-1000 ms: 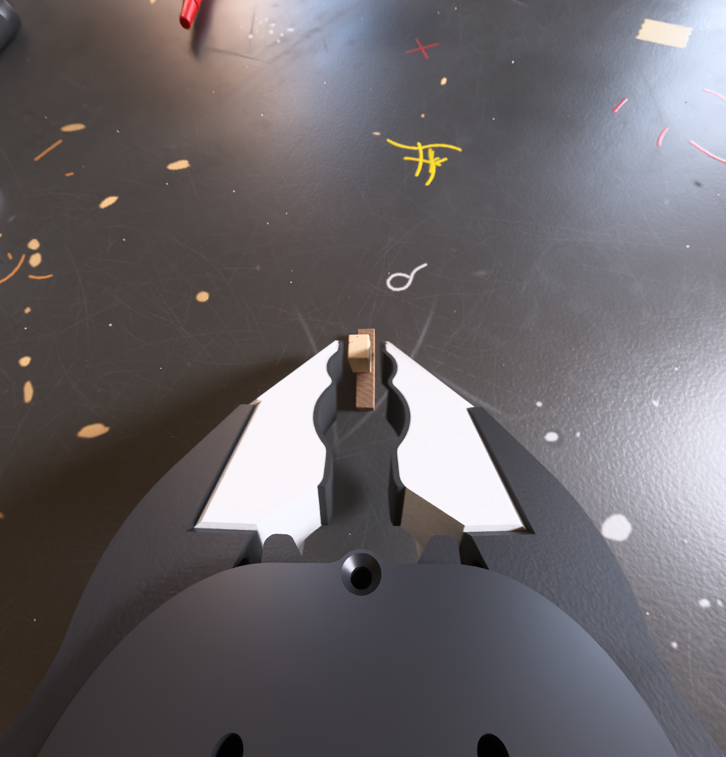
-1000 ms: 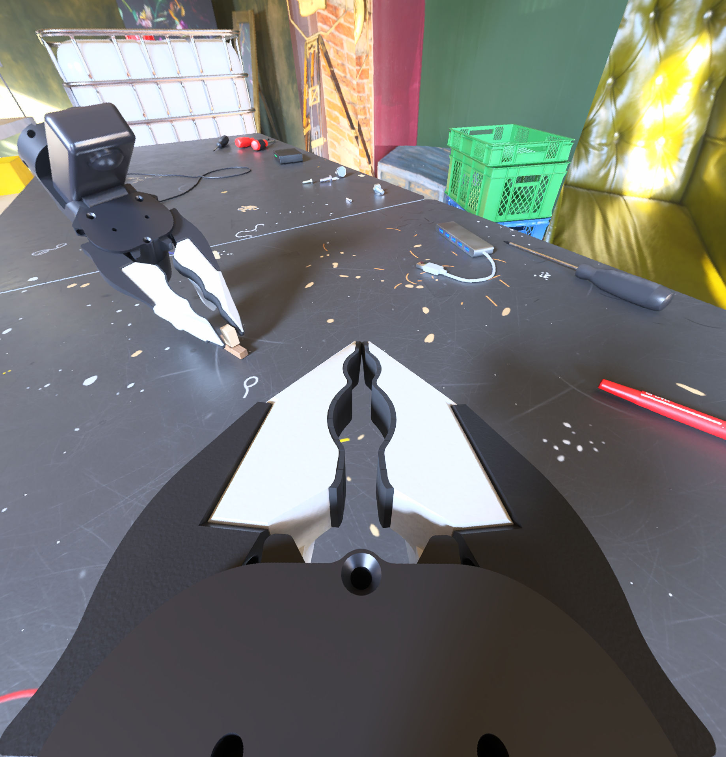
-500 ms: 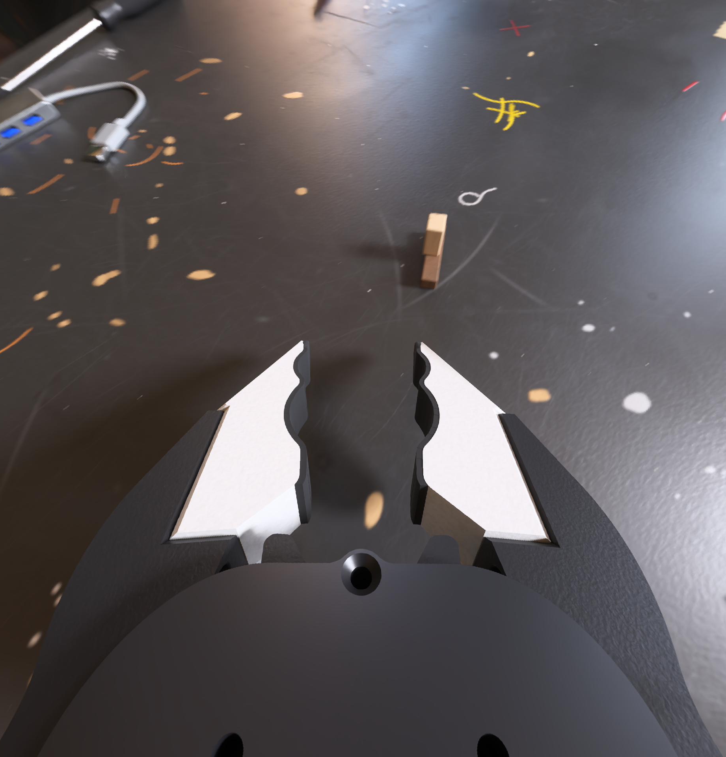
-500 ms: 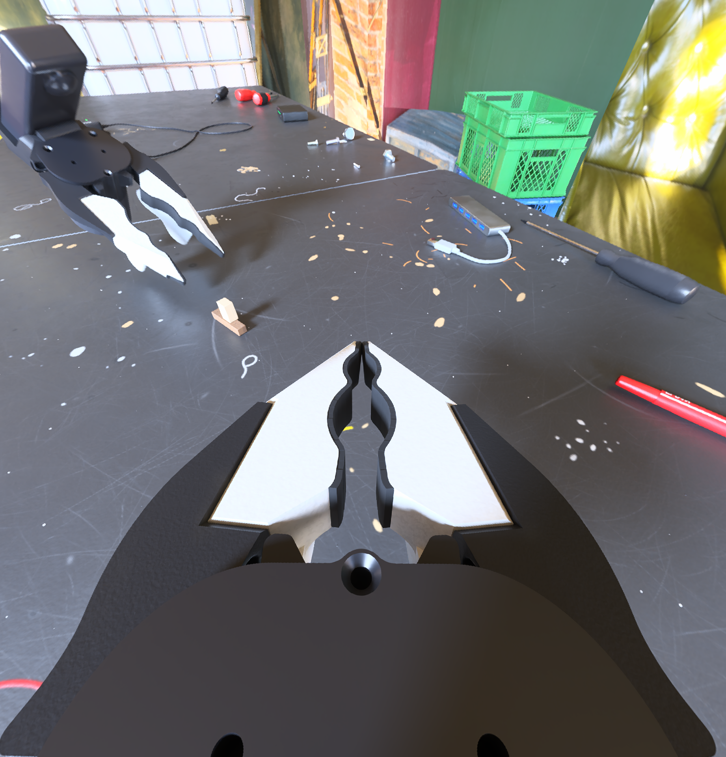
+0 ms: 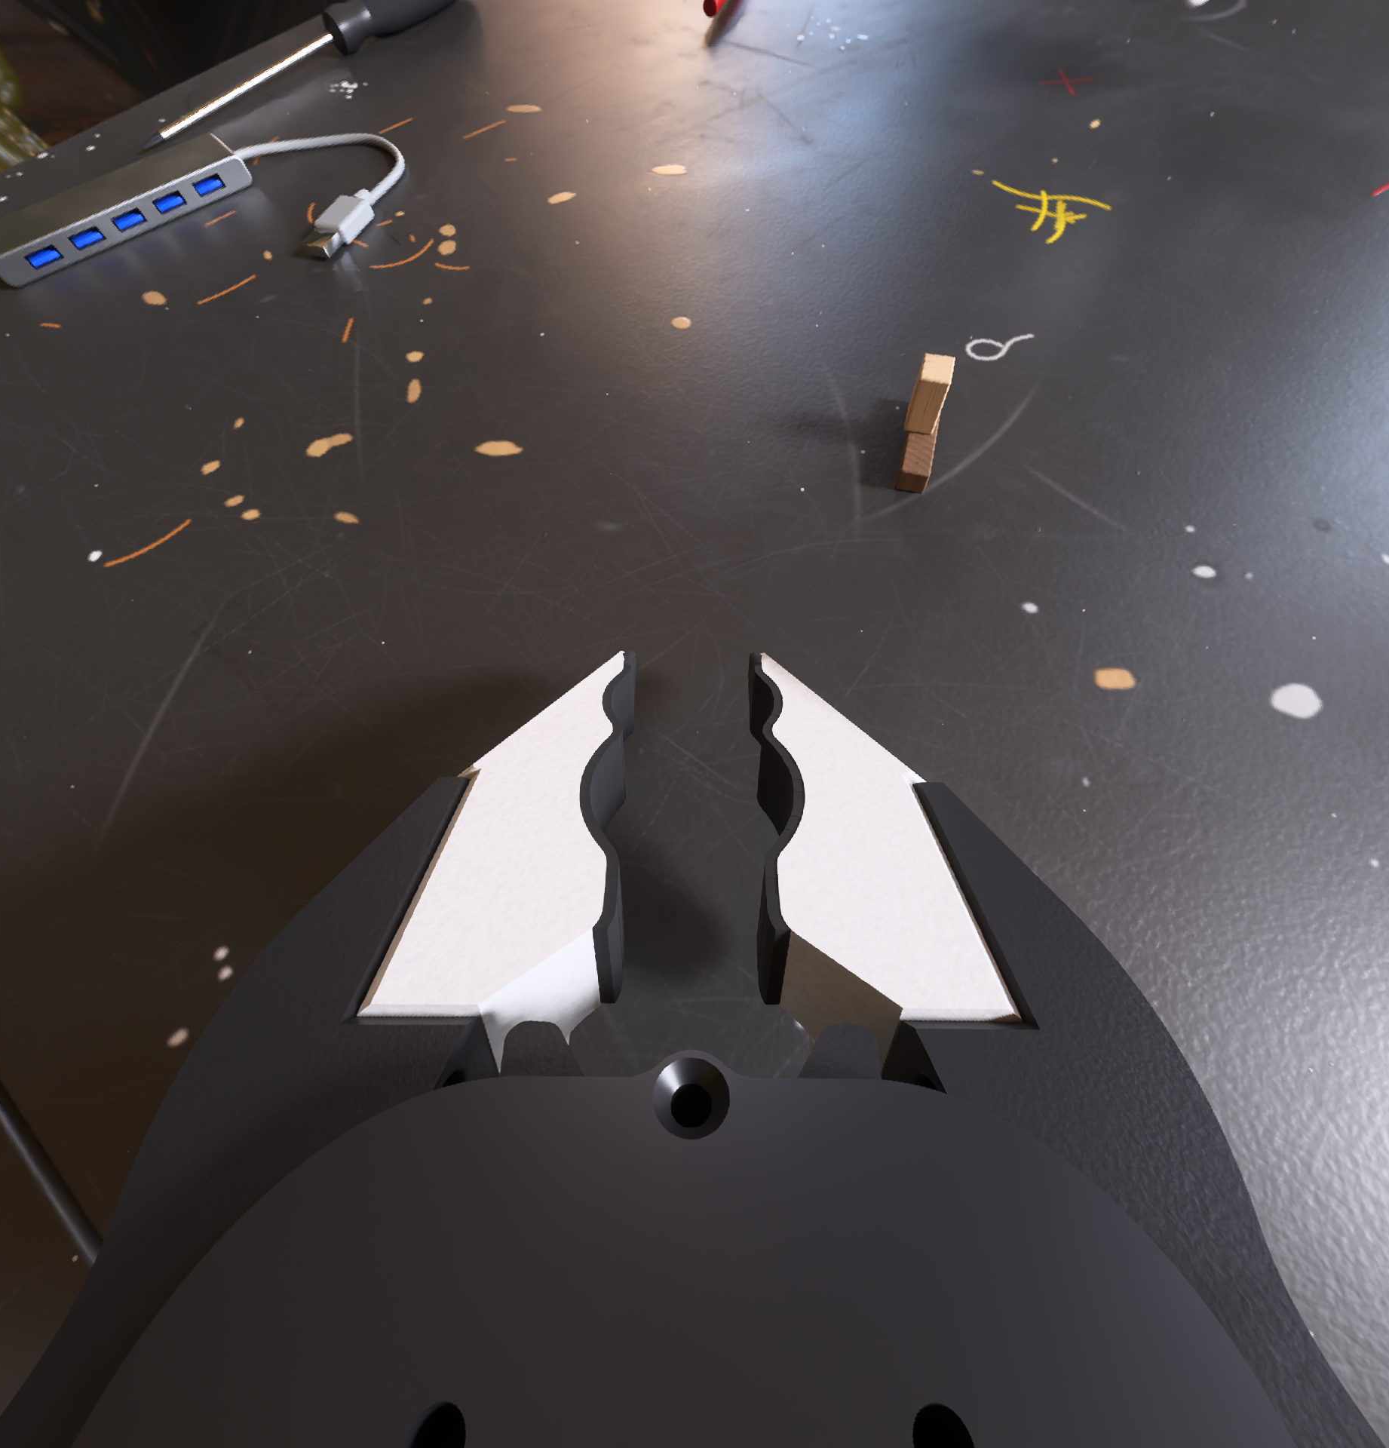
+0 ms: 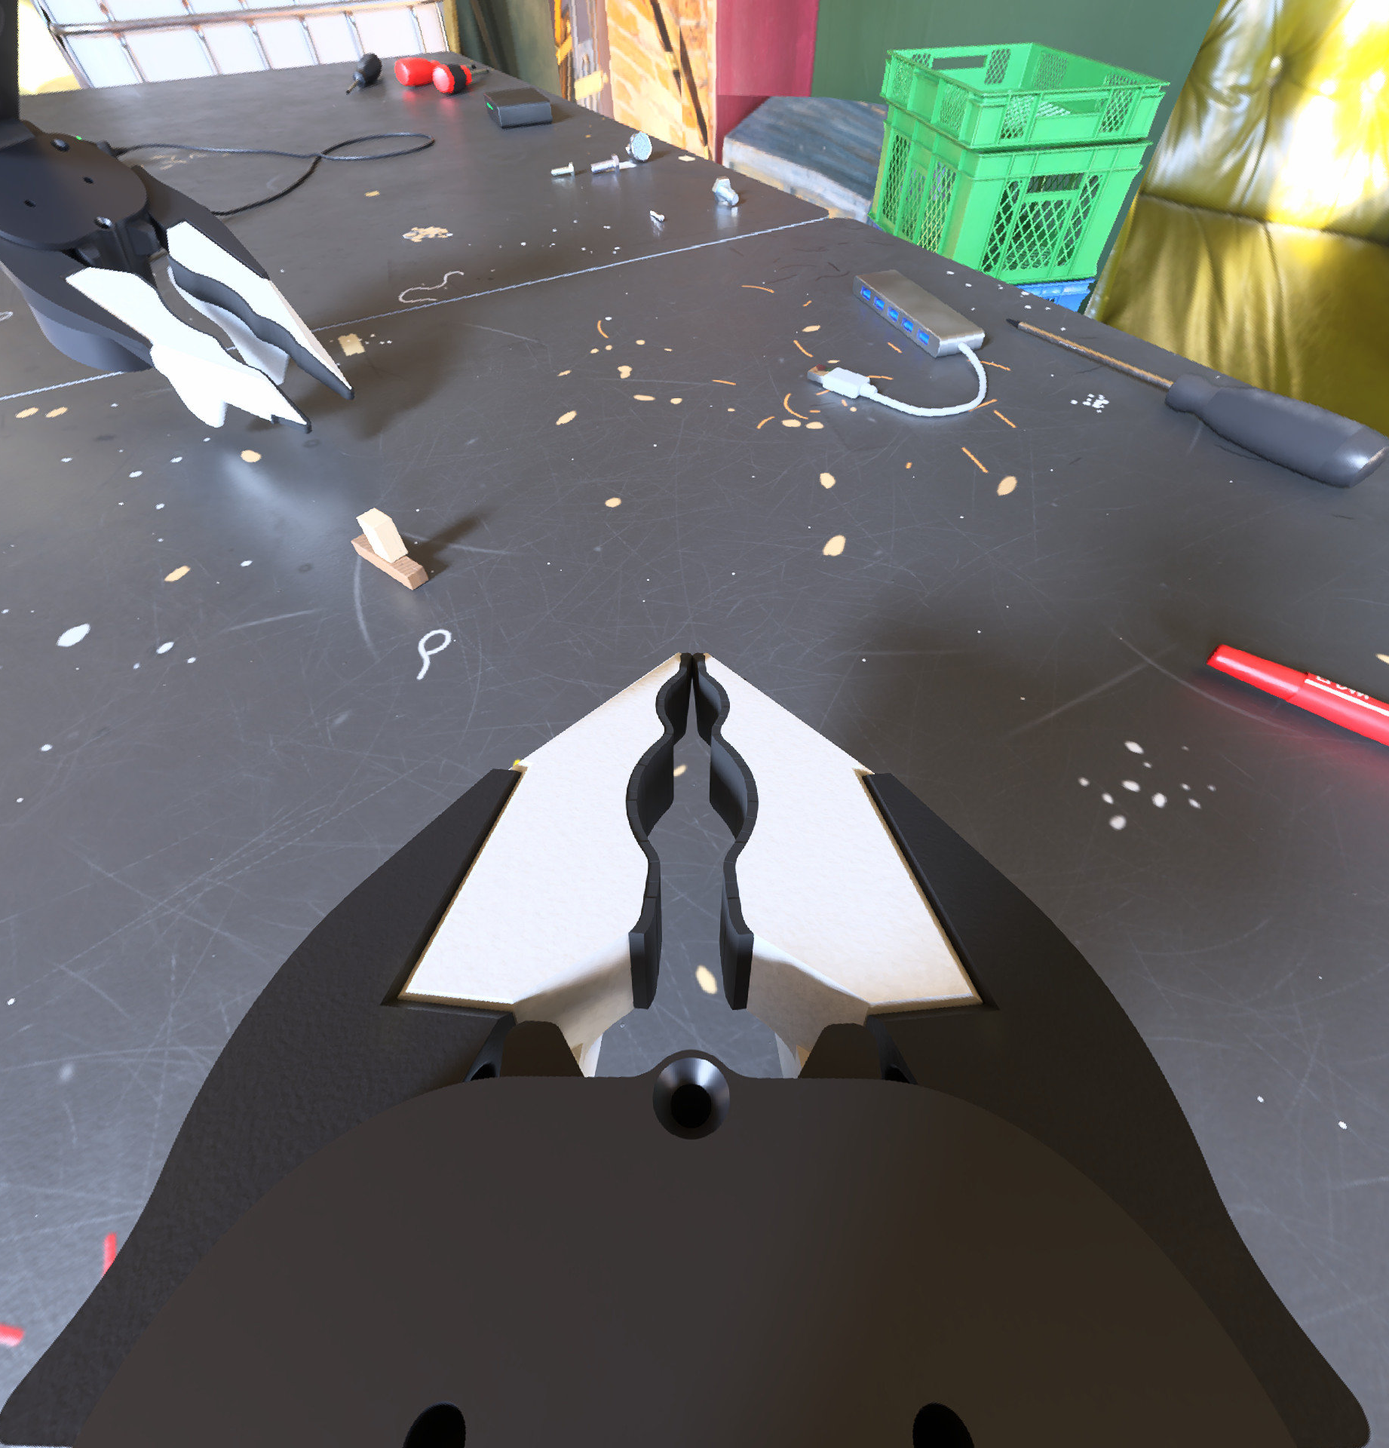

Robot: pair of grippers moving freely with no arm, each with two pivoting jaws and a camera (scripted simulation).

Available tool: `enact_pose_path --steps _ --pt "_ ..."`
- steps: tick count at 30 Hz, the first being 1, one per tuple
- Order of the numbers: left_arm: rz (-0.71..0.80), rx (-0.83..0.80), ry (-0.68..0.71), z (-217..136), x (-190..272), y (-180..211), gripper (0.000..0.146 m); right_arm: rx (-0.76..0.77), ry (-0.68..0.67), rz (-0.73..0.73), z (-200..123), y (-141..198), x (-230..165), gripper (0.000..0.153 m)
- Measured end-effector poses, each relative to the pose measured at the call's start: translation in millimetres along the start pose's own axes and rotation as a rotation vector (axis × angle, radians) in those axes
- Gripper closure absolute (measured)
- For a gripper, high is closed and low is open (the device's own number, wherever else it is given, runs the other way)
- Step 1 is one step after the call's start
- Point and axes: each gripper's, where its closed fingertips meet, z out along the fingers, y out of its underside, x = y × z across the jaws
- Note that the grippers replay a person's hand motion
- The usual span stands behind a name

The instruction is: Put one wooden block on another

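A small pale wooden block (image 5: 931, 392) rests on a flat darker wooden block (image 5: 916, 462) on the dark table. The pair also shows in the right wrist view, pale block (image 6: 382, 533) on the darker one (image 6: 397, 568). My left gripper (image 5: 690, 658) is open and empty, hovering well back from the stack; it shows in the right wrist view (image 6: 327, 407) at the upper left. My right gripper (image 6: 691, 658) is shut and empty, low over the table, right of the stack.
A grey USB hub (image 5: 112, 219) with a white cable lies at the far left, also in the right wrist view (image 6: 918, 309). A screwdriver (image 6: 1271, 427), a red marker (image 6: 1318, 701), green crates (image 6: 1012, 157) and a yellow sofa (image 6: 1302, 196) lie to the right.
My left gripper let go of the pale block on the darker one, opened, and pulled up and back from the stack. The right gripper stayed shut and shifted slightly.
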Motion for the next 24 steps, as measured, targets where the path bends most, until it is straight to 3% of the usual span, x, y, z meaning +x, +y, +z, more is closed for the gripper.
enact_pose_path --steps 24 --pt "-0.01 -0.043 0.026 4.8 2.7 4.8 0.12 0.002 -0.017 -0.019 0.2 -2.6 -6.2 0.153"
